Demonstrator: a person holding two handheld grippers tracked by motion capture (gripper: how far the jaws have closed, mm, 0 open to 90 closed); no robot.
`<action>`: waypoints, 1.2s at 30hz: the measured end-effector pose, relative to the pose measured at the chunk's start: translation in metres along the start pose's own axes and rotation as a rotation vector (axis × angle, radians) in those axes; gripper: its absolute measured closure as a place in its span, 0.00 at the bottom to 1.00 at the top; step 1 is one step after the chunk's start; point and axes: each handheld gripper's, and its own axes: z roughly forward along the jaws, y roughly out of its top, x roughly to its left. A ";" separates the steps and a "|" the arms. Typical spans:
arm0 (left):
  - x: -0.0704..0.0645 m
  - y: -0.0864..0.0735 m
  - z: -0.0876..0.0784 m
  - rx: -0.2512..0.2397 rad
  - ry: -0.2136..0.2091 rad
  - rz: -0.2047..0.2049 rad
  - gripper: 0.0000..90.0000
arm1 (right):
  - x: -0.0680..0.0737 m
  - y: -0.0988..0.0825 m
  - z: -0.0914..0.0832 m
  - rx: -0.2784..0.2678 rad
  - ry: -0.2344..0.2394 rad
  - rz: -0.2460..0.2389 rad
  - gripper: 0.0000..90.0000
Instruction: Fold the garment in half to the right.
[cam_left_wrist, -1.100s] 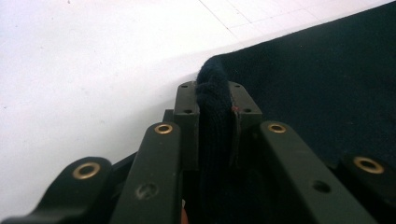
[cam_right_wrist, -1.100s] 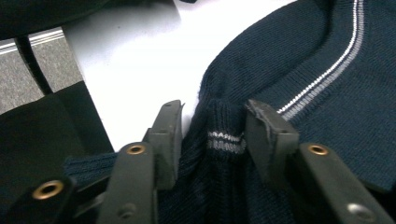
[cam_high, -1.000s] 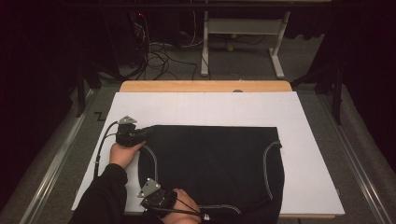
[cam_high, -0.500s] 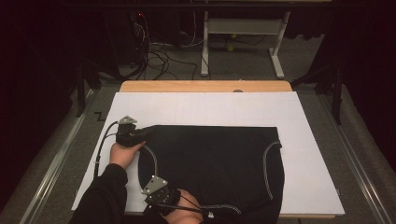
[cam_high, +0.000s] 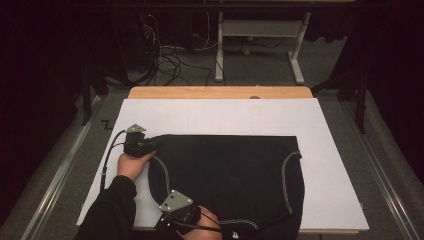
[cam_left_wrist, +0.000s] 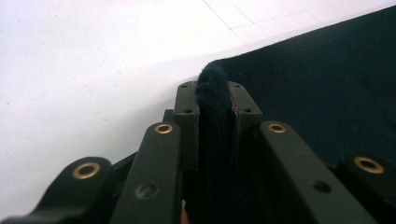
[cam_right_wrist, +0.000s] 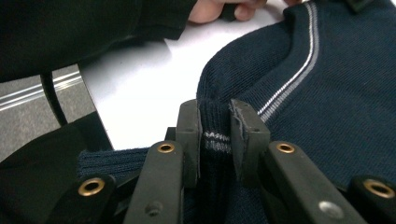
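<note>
A dark navy knit garment (cam_high: 230, 170) with pale stripe trim lies spread flat on the white table cover (cam_high: 225, 117). My left gripper (cam_high: 150, 144) is shut on the garment's far left corner; in the left gripper view a bunched fold of the knit (cam_left_wrist: 215, 116) sits pinched between the jaws. My right gripper (cam_high: 172, 220) is at the near edge, shut on the garment's striped ribbed edge (cam_right_wrist: 215, 135), which stands between its jaws in the right gripper view.
A wooden strip (cam_high: 220, 92) runs along the table's far edge. Beyond it stand a white table frame (cam_high: 260, 30) and loose cables (cam_high: 165, 55) on the floor. The person's dark sleeve (cam_high: 107, 210) lies over the near left corner.
The right gripper has shifted slightly along the near edge of the garment. The left gripper has stayed at the far left corner.
</note>
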 end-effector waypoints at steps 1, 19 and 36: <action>0.000 0.000 0.000 -0.001 -0.001 -0.001 0.82 | 0.000 0.000 -0.001 -0.011 -0.004 0.004 0.85; 0.003 0.001 -0.003 -0.023 0.003 -0.046 0.82 | -0.003 -0.002 -0.014 -0.116 -0.021 -0.002 0.89; -0.029 0.040 -0.020 -0.147 0.067 -0.100 0.84 | -0.017 0.012 -0.040 -0.223 -0.039 0.015 0.89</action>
